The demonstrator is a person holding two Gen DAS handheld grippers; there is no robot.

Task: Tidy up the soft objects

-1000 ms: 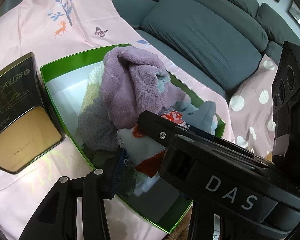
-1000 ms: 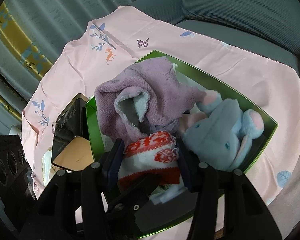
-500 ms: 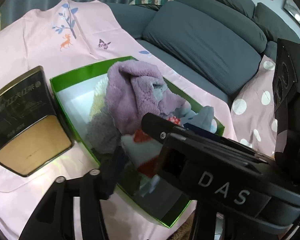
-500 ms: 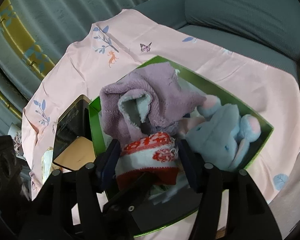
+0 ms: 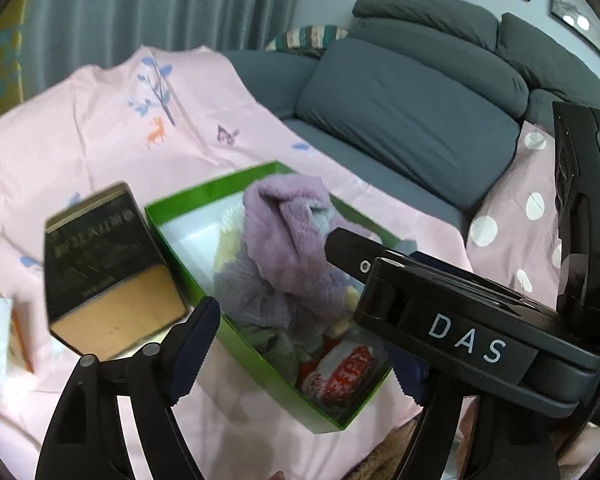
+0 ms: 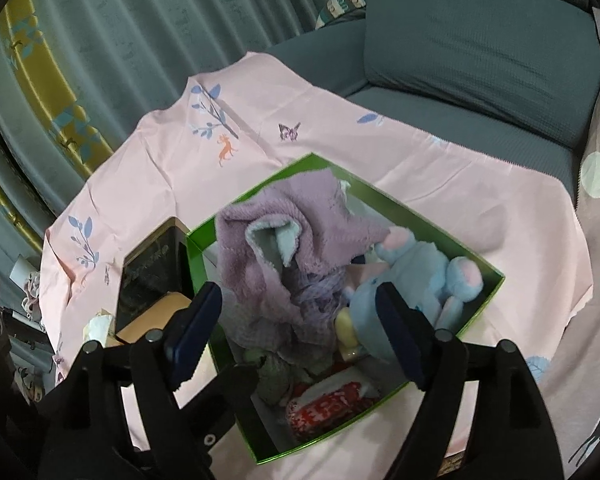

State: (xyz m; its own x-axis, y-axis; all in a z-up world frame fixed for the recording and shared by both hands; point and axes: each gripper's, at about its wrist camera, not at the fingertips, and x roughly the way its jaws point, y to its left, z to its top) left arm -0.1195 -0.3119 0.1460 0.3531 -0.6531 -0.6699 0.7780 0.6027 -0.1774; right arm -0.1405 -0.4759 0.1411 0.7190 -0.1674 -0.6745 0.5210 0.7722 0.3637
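Above a pink printed sheet [image 6: 440, 200] on a grey sofa [image 5: 412, 112], I am holding both claws over a green box [image 6: 492, 280] of soft things. My right claw [image 6: 300, 336] is opening, nothing between its jaws; my left claw [image 5: 304, 344] is opening too, likewise empty. In the right wrist view, a purple towel [image 6: 268, 240] is filling the box toward 11 o'clock, a blue plush toy [image 6: 416, 276] is lying toward 2 o'clock, and a red-and-white knit piece [image 6: 332, 404] is sitting at 6 o'clock. A dark tin [image 5: 104, 264] is standing just beside the box's 9 o'clock wall.
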